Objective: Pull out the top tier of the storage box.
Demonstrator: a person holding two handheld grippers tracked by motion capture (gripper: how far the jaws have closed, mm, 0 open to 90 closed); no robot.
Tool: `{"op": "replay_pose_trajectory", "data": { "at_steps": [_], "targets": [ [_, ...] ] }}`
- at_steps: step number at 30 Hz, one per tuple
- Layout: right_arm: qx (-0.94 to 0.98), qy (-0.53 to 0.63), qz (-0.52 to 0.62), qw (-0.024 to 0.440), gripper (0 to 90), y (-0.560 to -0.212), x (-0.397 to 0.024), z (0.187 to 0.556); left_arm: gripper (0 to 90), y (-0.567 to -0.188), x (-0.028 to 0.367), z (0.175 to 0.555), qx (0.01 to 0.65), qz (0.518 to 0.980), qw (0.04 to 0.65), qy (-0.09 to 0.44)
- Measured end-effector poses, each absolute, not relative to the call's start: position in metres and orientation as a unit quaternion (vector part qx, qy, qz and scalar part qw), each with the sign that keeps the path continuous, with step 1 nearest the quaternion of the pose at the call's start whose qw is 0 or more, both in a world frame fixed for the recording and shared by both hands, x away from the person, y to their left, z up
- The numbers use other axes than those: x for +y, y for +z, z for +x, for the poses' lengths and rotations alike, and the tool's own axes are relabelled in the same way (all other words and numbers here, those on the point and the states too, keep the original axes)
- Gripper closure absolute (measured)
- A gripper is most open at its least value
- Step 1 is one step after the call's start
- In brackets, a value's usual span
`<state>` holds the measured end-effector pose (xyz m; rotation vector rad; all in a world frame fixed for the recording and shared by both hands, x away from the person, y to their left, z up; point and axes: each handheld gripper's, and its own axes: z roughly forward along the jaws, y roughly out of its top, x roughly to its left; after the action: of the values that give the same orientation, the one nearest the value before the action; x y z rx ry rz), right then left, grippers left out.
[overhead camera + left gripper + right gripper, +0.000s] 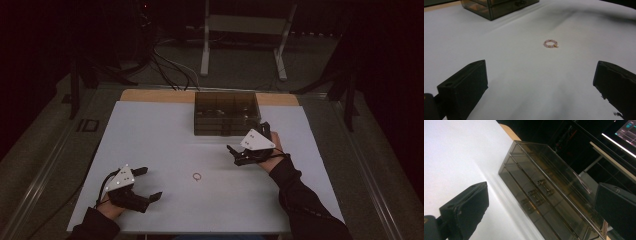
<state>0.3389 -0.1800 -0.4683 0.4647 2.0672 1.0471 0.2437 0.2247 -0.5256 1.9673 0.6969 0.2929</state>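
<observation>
Left gripper: near the table's front-left corner, jaws spread wide, nothing between them; aimed toward the bracelet.

Table: white top, bare around the bracelet.

Bracelet: flat on the table, between the two grippers, nearer the front edge; well apart from the left gripper, untouched.

Bracelet, handling (judged): small beaded loop, likely very light and limp, probably strung on elastic, so apt to sag or fold when lifted; beads round and smooth, so apt to roll or slide out of a shallow pinch; not notably fragile.

Bracelet, grip point (judged): across one side of the loop, one jaw inside the ring and one outside, away from the small gold charm; jaws brought right down to the tabletop first, since the loop lies low.

Drawer box: smoky transparent case at the table's far edge, three drawers with small handles, all looking closed.

Right gripper: just in front of the drawer box, turned on its side, jaws spread, holding nothing.

High view: whole layout, both grippers and the bracelet's place relative to the drawer box.

Left gripper view: pink beads and gold charm of the bracelet, too small to tell from above.

Right gripper view: drawer fronts and handles close up, tilted with the hand.
</observation>
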Motion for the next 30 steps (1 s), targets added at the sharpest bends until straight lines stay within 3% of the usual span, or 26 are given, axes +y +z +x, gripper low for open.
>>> {"op": "replay_pose_trajectory", "data": {
  "at_steps": [5,7,25,30],
  "targets": [
    [0.817,0.388,0.177,0.389,0.4,-0.474,-0.174,0.345,1.0,-0.525,0.224,0.243,0.285,0.813,0.492,0.122],
    [0.816,0.379,0.174,0.401,5.9,-0.478,-0.171,0.347,1.1,-0.525,0.224,0.244,0.285,0.813,0.493,0.122],
    [0.830,0.282,0.138,0.462,7.0,-0.497,-0.153,0.363,1.0,-0.526,0.224,0.243,0.279,0.812,0.498,0.120],
    [0.828,0.262,0.140,0.476,12.7,-0.499,-0.151,0.367,1.0,-0.526,0.224,0.243,0.278,0.813,0.498,0.120]
  ]
}}
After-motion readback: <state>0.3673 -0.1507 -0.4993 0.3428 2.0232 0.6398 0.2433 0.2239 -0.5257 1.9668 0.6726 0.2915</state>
